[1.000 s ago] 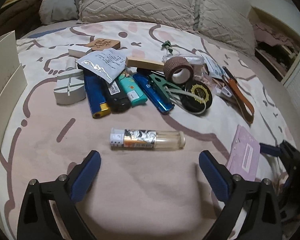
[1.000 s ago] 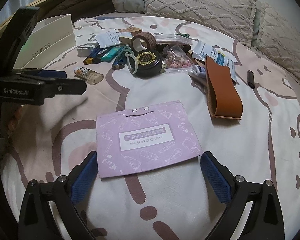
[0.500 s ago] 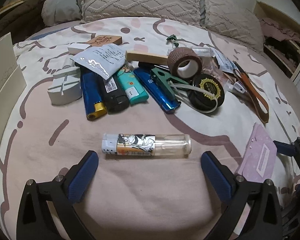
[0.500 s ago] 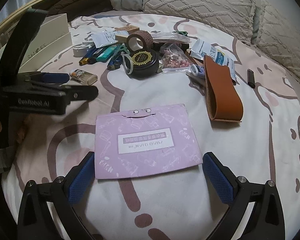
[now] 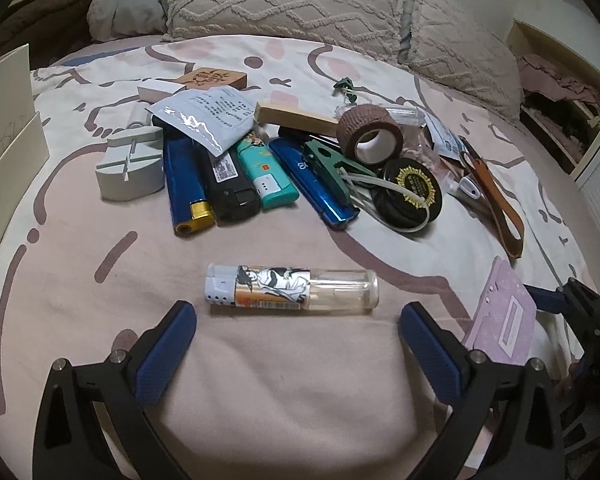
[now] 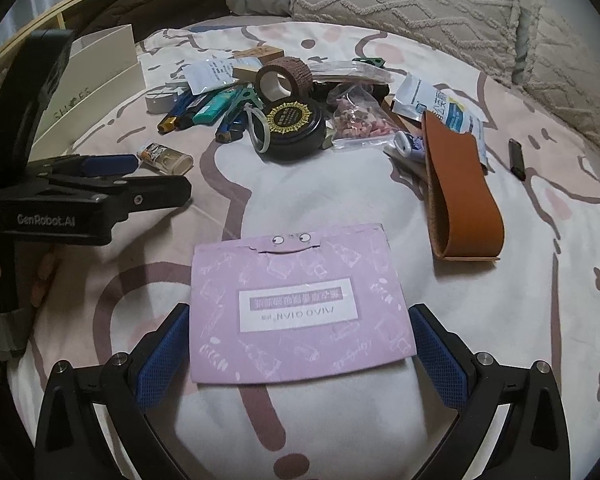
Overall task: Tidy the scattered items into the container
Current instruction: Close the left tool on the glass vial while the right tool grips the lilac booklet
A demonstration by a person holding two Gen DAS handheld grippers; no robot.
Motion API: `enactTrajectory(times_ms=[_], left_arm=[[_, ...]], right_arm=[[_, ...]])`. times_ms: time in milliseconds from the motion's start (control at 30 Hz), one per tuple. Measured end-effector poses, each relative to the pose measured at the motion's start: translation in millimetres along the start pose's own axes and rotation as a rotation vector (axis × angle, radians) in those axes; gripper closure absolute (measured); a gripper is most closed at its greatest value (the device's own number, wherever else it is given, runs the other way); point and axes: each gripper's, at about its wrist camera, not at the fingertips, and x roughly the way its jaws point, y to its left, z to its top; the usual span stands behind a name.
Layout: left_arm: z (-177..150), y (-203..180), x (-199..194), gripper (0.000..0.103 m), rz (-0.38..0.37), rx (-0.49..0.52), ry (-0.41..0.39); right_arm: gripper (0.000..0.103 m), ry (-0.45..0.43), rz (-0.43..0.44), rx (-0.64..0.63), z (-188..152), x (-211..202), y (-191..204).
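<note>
**Both grippers spread over items on the bed**

Left wrist view: left gripper (image 5: pixel 296 320) spread wide, holding nothing; clear lighter (image 5: pixel 292 290) lies crosswise just beyond its fingertips, apart from the pile of lighters (image 5: pixel 224 172).

Right wrist view: right gripper (image 6: pixel 298 332) spread, fingers flanking the purple packet (image 6: pixel 300 308) lying flat, contact unclear. Cream box (image 6: pixel 96 80) stands far left.

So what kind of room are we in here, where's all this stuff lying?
Most likely a bedroom. The clutter lies on a bed: a soft patterned bedsheet, with textured knit pillows along the far edge. Both open grippers, left and right, hover over it.
</note>
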Motion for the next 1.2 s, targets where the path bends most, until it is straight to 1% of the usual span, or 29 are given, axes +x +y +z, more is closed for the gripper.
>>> enactTrajectory(times_ms=[67,200,233,333,433,467,500,700,733,967,1033,1200], left_arm=[[-1,-1,-1,0.003,0.005,0.004,-0.003],[-2,1,-4,0.012,0.023,-0.012,-0.013],[-2,2,-5,0.013,0.026,-0.016,-0.016],[-3,1,-6,0.020,0.032,-0.015,-0.021],[-3,1,-9,0.031,0.025,-0.014,-0.028],[-2,2,-10,0.037,0.021,-0.014,-0.030],[-2,2,-10,0.039,0.015,-0.016,-0.032],[-1,6,-13,0.039,-0.012,-0.029,-0.034],[-1,6,-14,0.039,-0.016,-0.031,-0.034],[0,8,-16,0.039,-0.019,-0.031,-0.036],[1,8,-16,0.039,-0.015,-0.031,-0.037],[3,12,-24,0.039,0.005,-0.022,-0.060]], right_arm=[[0.000,-0.001,0.004,0.004,0,1,0],[0.000,-0.015,-0.022,-0.008,-3,2,4],[0.000,-0.018,-0.026,-0.009,-4,1,5],[0.000,-0.018,-0.020,-0.002,-4,2,3],[0.000,-0.015,-0.022,0.001,-4,3,3],[0.000,-0.017,-0.026,0.001,-5,3,3],[0.000,-0.019,-0.030,0.001,-5,3,3],[0.000,-0.068,-0.068,-0.011,-8,-4,8],[0.003,-0.081,-0.079,-0.018,-9,-6,9],[0.004,-0.129,-0.152,-0.068,-9,-18,19],[0.004,-0.142,-0.156,-0.058,-8,-21,16],[0.004,-0.185,-0.143,0.022,-6,-33,1]])
